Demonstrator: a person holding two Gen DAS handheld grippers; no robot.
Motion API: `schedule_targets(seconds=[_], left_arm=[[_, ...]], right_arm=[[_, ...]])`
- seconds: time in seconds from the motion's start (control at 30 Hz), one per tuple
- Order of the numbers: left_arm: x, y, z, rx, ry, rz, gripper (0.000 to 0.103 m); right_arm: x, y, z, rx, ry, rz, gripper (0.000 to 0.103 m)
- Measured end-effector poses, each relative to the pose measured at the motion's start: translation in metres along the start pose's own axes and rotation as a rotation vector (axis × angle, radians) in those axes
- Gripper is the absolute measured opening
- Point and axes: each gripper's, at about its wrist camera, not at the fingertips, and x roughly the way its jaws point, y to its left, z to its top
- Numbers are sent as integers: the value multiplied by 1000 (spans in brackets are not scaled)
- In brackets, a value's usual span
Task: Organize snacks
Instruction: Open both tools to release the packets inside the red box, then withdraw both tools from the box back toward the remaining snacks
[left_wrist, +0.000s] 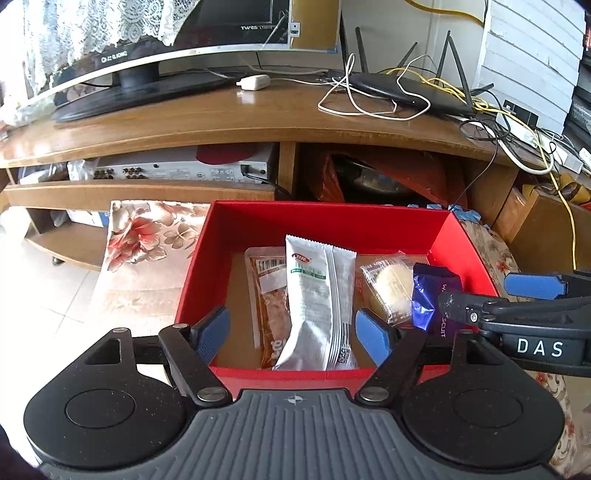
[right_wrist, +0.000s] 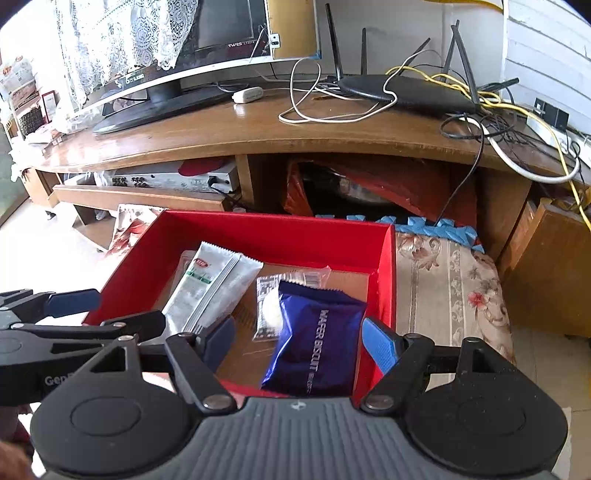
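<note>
Floral-cloth table holds red cardboard box (left_wrist: 458, 236) of snack packets; left gripper (left_wrist: 291, 330) and right gripper (right_wrist: 299, 341) both hover open and empty, and a careless descent could crush the blue foil wafer-biscuit pack (right_wrist: 317, 339).

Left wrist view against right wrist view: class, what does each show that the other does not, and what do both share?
Only the left wrist view shows the brown snack pack beneath the silver packet. Only the right wrist view shows the blue foam mat behind the box. Both share the red box, the blue wafer biscuit pack and the router.
</note>
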Motion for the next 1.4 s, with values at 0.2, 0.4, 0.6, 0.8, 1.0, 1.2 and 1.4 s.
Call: schedule_targets(seconds=[0.2,0.4,0.6,0.8,1.0,1.2,1.4], left_arm=[[-13,2,-10,11,-2,-6,80],[-26,11,-24,4,30,-34,80],[-40,17,-42,24,53,-40,82],[-49,32,-64,13,102,-43,84],[-56,52,-89,14,143,-42,87],[-53,62,-106,66,196,-95,87],[-40,65,-117,125,268,-144,87]], right_arm=[[-10,4,-11,3,5,15,77],[-22,13,-31,-4,31,36,79],[-29,24,-54,-15,80,58,79],[-30,43,-78,-63,144,86,81],[-36,61,-102,-110,190,120,81],[-41,67,-122,-105,233,140,82],[-44,69,-135,-92,264,152,82]])
